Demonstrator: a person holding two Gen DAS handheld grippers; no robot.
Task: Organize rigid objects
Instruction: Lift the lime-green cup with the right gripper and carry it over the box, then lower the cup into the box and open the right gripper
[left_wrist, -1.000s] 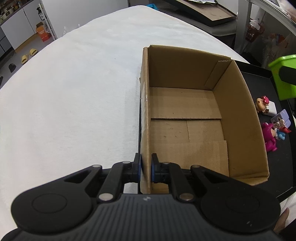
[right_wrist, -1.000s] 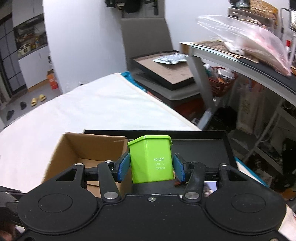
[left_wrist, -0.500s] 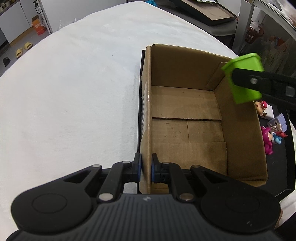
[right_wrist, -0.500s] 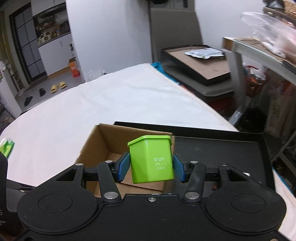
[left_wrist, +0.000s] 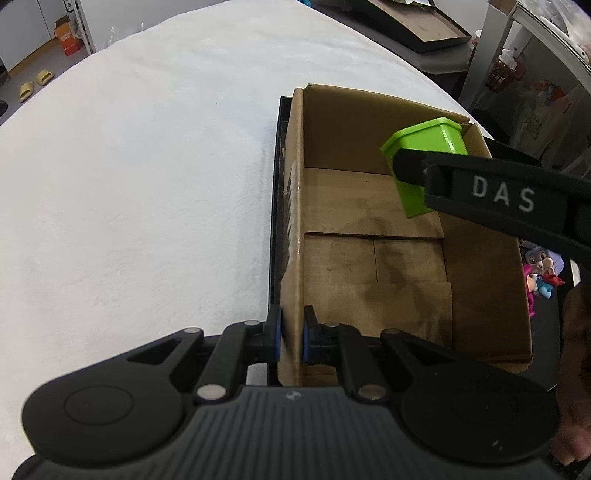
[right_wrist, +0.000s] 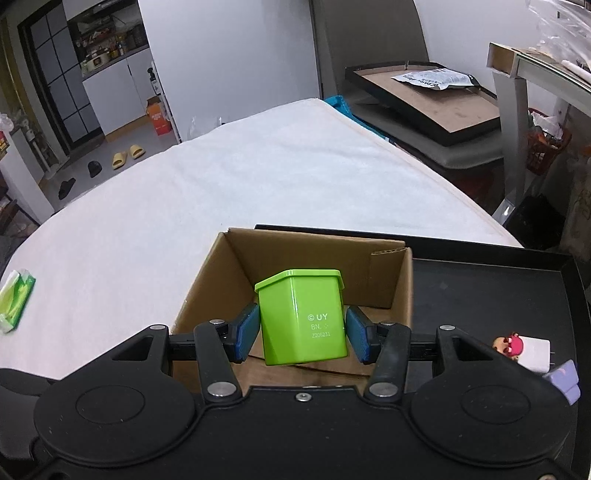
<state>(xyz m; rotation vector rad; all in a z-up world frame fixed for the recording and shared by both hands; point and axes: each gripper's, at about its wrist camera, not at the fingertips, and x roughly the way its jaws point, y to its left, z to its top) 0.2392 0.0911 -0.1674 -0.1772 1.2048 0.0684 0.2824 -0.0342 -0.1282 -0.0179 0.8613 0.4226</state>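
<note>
An open cardboard box stands on a black tray on the white table. My left gripper is shut on the box's near left wall. My right gripper is shut on a green plastic cup, held upside down over the box's inside. In the left wrist view the green cup hangs above the far right part of the box, with the right gripper's arm reaching in from the right. The box floor is bare.
Small toy figures lie on the tray right of the box; they also show in the right wrist view. A green packet lies at the table's left. Shelves and a chair stand beyond the table.
My right gripper has carried the green cup leftward from beside the box to above its inside. My left gripper has kept its hold on the box wall.
</note>
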